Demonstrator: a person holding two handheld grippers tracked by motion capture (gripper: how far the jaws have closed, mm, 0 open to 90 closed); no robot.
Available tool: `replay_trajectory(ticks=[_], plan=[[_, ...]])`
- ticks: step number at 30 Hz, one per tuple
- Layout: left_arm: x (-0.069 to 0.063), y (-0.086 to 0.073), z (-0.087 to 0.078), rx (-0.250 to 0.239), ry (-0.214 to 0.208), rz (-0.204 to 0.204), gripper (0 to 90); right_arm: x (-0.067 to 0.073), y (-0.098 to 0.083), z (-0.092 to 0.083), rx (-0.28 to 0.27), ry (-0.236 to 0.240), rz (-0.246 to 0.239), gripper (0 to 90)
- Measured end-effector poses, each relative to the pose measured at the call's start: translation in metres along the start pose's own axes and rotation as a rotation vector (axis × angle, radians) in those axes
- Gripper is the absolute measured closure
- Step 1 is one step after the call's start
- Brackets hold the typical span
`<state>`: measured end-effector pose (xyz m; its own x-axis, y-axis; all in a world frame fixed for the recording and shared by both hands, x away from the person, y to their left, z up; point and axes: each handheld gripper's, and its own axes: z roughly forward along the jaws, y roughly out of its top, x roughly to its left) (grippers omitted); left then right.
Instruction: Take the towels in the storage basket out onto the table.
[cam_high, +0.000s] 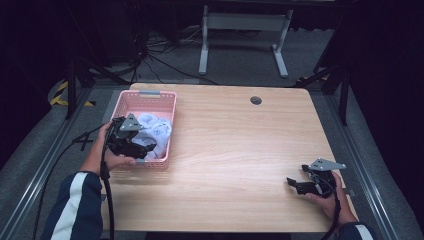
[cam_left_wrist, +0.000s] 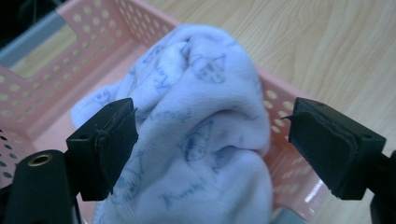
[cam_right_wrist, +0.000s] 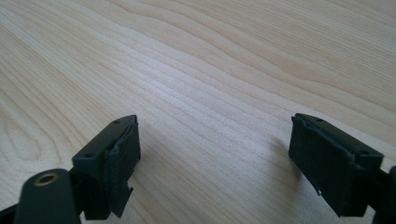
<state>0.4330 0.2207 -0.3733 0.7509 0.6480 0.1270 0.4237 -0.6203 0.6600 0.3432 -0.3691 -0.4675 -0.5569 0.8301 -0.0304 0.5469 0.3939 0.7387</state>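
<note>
Left gripper (cam_high: 142, 145) parked over the pink basket (cam_high: 150, 95), jaws spread

From up high I see white cloth (cam_high: 156, 131) bunched inside the basket; my left gripper view adds blue prints on it, jaws either side, not pinching; right gripper (cam_high: 295, 182) well right of the basket over bare table (cam_high: 240, 150), jaws spread too

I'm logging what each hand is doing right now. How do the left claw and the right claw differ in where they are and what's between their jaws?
The left claw is at the pink basket, over the white printed cloth; the right claw is near the table's right front corner. The left claw's open jaws straddle the cloth; the right claw's jaws have bare wood between them. Both are open and hand-held.
</note>
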Motion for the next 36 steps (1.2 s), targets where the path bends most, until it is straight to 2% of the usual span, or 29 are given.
replay_trajectory(ticks=[1, 3, 5, 8, 11, 13, 15, 16, 18, 19, 21, 23, 24, 28, 29, 34, 36], plan=[[0.002, 0.001, 0.004, 0.021, 0.0, -0.003, 16.0, 0.0, 0.0, 0.0, 0.0, 0.0, 0.0, 16.9], [0.006, 0.004, 0.018, 0.115, 0.021, 0.006, 16.1, 0.0, 0.0, 0.0, 0.0, 0.0, 0.0, 16.9], [0.009, 0.006, 0.03, 0.159, 0.009, 0.009, 15.9, 0.0, 0.0, 0.0, 0.0, 0.0, 0.0, 16.9], [0.013, 0.007, 0.044, 0.182, 0.006, -0.005, 14.4, 0.0, 0.0, 0.0, 0.0, 0.002, -0.002, 16.8], [0.018, 0.006, 0.054, 0.21, 0.001, -0.021, 6.2, 0.0, 0.0, 0.0, 0.0, 0.002, -0.004, 16.8], [0.018, 0.007, 0.061, 0.285, 0.023, 0.024, 0.2, 0.0, 0.0, 0.0, 0.001, 0.002, -0.005, 16.8], [0.017, 0.008, 0.071, 0.348, 0.035, 0.058, 0.0, 0.0, 0.0, 0.0, 0.001, 0.003, -0.005, 16.8], [0.017, 0.009, 0.075, 0.358, 0.038, 0.058, 0.0, 0.0, 0.0, 0.0, 0.0, 0.004, -0.003, 16.8], [0.019, 0.009, 0.079, 0.358, 0.018, 0.042, 0.0, 0.0, 0.0, 0.0, 0.0, 0.005, -0.004, 16.7], [0.02, 0.009, 0.082, 0.361, 0.007, 0.022, 0.0, 0.0, 0.0, 0.0, 0.0, 0.006, -0.005, 16.7], [0.023, 0.007, 0.085, 0.365, -0.005, 0.016, 0.4, 0.0, 0.0, 0.0, 0.001, 0.006, -0.01, 16.7], [0.026, 0.006, 0.086, 0.363, -0.018, -0.014, 8.8, -0.001, 0.0, 0.0, 0.001, 0.008, -0.012, 16.7], [0.026, 0.006, 0.086, 0.368, -0.027, -0.01, 12.8, 0.0, 0.0, 0.0, 0.001, 0.008, -0.012, 16.7], [0.024, 0.008, 0.083, 0.37, -0.002, -0.008, 36.5, 0.0, 0.0, 0.0, 0.001, 0.01, -0.013, 16.7], [0.022, 0.01, 0.081, 0.381, 0.028, 0.01, 43.0, 0.0, 0.0, 0.0, 0.001, 0.011, -0.013, 16.7], [0.018, 0.013, 0.079, 0.395, 0.083, 0.037, 53.9, 0.0, 0.0, 0.0, -0.001, 0.011, -0.013, 16.7], [0.018, 0.013, 0.076, 0.382, 0.113, 0.027, 57.0, 0.0, 0.0, 0.0, 0.001, 0.013, -0.015, 16.7]])
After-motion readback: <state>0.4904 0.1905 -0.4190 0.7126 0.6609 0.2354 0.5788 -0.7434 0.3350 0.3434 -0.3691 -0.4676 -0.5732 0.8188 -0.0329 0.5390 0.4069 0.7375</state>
